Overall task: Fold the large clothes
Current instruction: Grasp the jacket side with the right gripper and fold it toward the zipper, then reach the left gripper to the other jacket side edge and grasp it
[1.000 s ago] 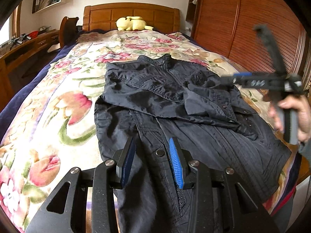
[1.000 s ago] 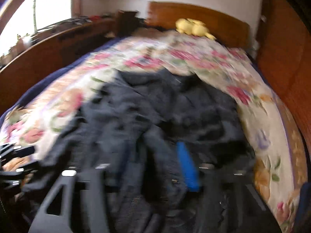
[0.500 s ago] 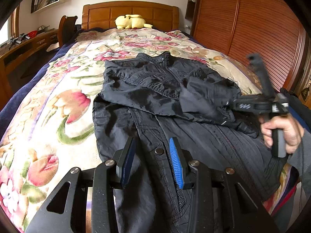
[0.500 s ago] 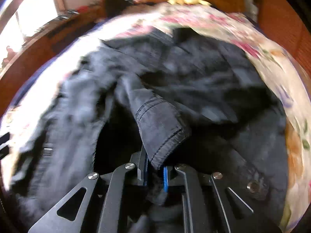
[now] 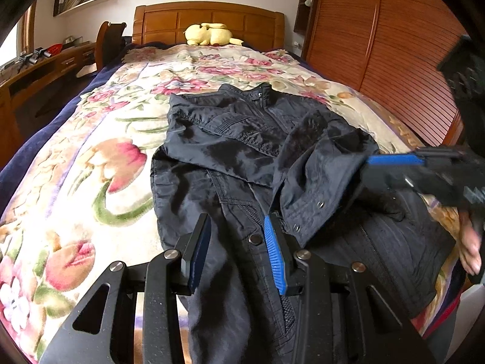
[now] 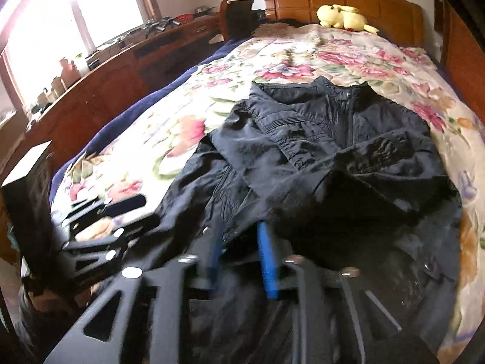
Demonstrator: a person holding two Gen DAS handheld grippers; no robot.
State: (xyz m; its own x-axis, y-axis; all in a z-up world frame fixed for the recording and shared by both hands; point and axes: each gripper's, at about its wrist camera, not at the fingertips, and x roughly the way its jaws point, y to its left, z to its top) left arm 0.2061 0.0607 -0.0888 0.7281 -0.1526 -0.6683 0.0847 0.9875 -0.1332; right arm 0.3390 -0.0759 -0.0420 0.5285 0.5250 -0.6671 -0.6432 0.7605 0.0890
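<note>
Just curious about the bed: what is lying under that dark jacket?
The jacket lies spread on a flowered bedspread, which shows all around it. Both sleeves are folded over its front. Whatever lies directly beneath the jacket is covered and cannot be seen.

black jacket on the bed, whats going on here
A person with a handheld gripper in each hand is folding a black zip-up jacket on a floral bedspread. Both sleeves are already folded across the chest. The right gripper has just been opening, with nothing clearly between its fingers, beside the right sleeve cuff. The left gripper hovers open over the jacket's lower front.
</note>
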